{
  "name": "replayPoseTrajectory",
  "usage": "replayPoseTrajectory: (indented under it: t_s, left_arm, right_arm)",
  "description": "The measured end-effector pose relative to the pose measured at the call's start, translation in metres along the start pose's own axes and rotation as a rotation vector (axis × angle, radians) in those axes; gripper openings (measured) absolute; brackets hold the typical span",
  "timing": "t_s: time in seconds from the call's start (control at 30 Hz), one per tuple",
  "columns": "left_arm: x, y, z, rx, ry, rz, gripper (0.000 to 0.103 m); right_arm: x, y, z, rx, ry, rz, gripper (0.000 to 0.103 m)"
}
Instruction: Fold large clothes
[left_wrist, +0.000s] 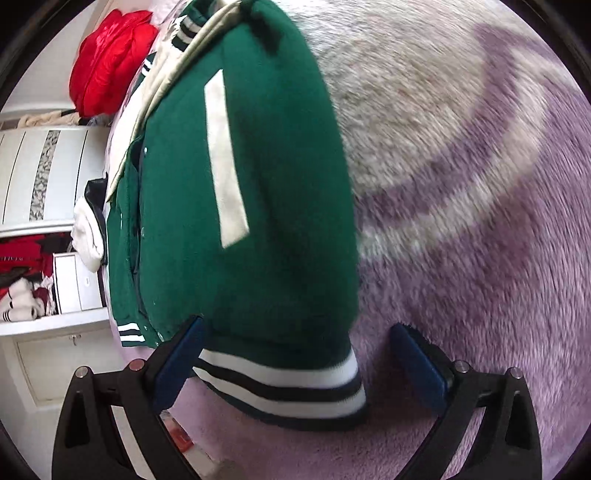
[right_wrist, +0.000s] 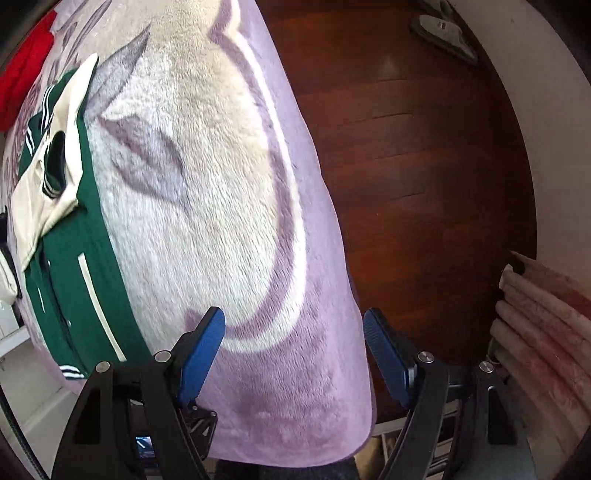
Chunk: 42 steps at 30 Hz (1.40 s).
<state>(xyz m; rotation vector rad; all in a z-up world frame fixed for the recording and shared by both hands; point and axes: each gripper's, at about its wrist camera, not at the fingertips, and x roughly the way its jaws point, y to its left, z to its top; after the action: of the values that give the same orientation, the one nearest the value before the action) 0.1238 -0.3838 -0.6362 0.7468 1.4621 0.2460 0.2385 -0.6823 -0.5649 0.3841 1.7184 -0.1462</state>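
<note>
A green varsity jacket (left_wrist: 258, 206) with cream sleeves and a cream pocket stripe lies partly folded on a purple and cream fleece blanket (left_wrist: 461, 184). Its striped hem band (left_wrist: 288, 384) lies between the wide-open blue pads of my left gripper (left_wrist: 299, 350), which hovers just over it and holds nothing. In the right wrist view the jacket (right_wrist: 74, 266) lies at the far left on the blanket (right_wrist: 207, 206). My right gripper (right_wrist: 295, 336) is open and empty over the blanket's right edge, well away from the jacket.
A red puffy garment (left_wrist: 110, 55) lies beyond the jacket's collar. White drawers and shelves with clothes (left_wrist: 40, 229) stand to the left. A dark wood floor (right_wrist: 413, 184) lies right of the blanket. Folded pinkish fabric (right_wrist: 543, 332) sits at the right edge.
</note>
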Motion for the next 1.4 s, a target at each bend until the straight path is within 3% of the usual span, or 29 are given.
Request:
replayPoseTrajectory:
  t_s: [0.1, 0.17, 0.27, 0.3, 0.37, 0.43, 0.47, 0.57, 0.67, 0.77, 0.83, 0.87, 0.9, 0.93, 1.0, 1.17, 1.3, 1.4]
  left_arm:
    - [-0.003, 0.016, 0.003, -0.034, -0.005, 0.044, 0.103]
    - [0.002, 0.033, 0.005, -0.083, 0.019, 0.014, 0.103]
    - [0.014, 0.064, 0.008, -0.151, 0.069, -0.097, 0.102]
    - [0.015, 0.069, 0.009, -0.157, 0.072, -0.117, 0.101]
    - [0.012, 0.073, 0.008, -0.161, 0.052, -0.155, 0.079]
    - [0.006, 0.078, 0.006, -0.173, 0.027, -0.211, 0.033]
    - [0.002, 0.078, 0.005, -0.169, 0.016, -0.224, 0.025]
    - [-0.008, 0.075, 0.006, -0.169, -0.012, -0.204, 0.019]
    - [-0.010, 0.074, 0.006, -0.175, -0.016, -0.222, 0.017]
    - [-0.007, 0.083, 0.005, -0.179, -0.027, -0.244, 0.016]
    - [-0.006, 0.091, 0.003, -0.191, -0.043, -0.263, 0.015]
    - [-0.008, 0.093, 0.002, -0.201, -0.050, -0.271, 0.015]
    - [-0.009, 0.102, 0.000, -0.218, -0.061, -0.288, 0.014]
    - [-0.008, 0.110, -0.001, -0.226, -0.063, -0.303, 0.014]
    - [-0.010, 0.131, -0.005, -0.261, -0.083, -0.348, 0.013]
    - [-0.019, 0.201, -0.023, -0.329, -0.159, -0.391, 0.013]
    - [-0.010, 0.281, -0.046, -0.457, -0.169, -0.454, 0.012]
    - [0.009, 0.341, -0.066, -0.563, -0.154, -0.491, 0.012]
  right_arm:
    - [-0.002, 0.014, 0.013, -0.036, -0.019, 0.010, 0.079]
    - [-0.002, 0.029, 0.025, -0.072, -0.034, 0.052, 0.079]
    - [0.010, 0.055, 0.047, -0.124, -0.042, 0.218, 0.079]
    - [0.018, 0.066, 0.060, -0.144, -0.029, 0.311, 0.079]
    - [0.034, 0.090, 0.086, -0.171, 0.011, 0.479, 0.079]
    - [0.049, 0.109, 0.110, -0.178, 0.045, 0.606, 0.079]
    - [0.058, 0.126, 0.127, -0.180, 0.067, 0.680, 0.080]
    - [0.078, 0.162, 0.164, -0.188, 0.096, 0.787, 0.086]
    - [0.091, 0.200, 0.188, -0.192, 0.129, 0.837, 0.097]
    - [0.096, 0.240, 0.191, -0.250, 0.185, 0.815, 0.101]
    - [0.097, 0.254, 0.182, -0.280, 0.166, 0.725, 0.099]
    - [0.097, 0.263, 0.177, -0.285, 0.148, 0.693, 0.089]
    - [0.098, 0.273, 0.172, -0.295, 0.157, 0.633, 0.041]
    - [0.098, 0.277, 0.167, -0.277, 0.167, 0.613, 0.029]
    - [0.081, 0.289, 0.156, -0.242, 0.136, 0.559, 0.021]
    - [0.011, 0.344, 0.132, -0.275, 0.073, 0.503, 0.018]
    - [-0.041, 0.426, 0.108, -0.320, 0.045, 0.467, 0.017]
    - [-0.060, 0.516, 0.090, -0.377, 0.036, 0.400, 0.018]
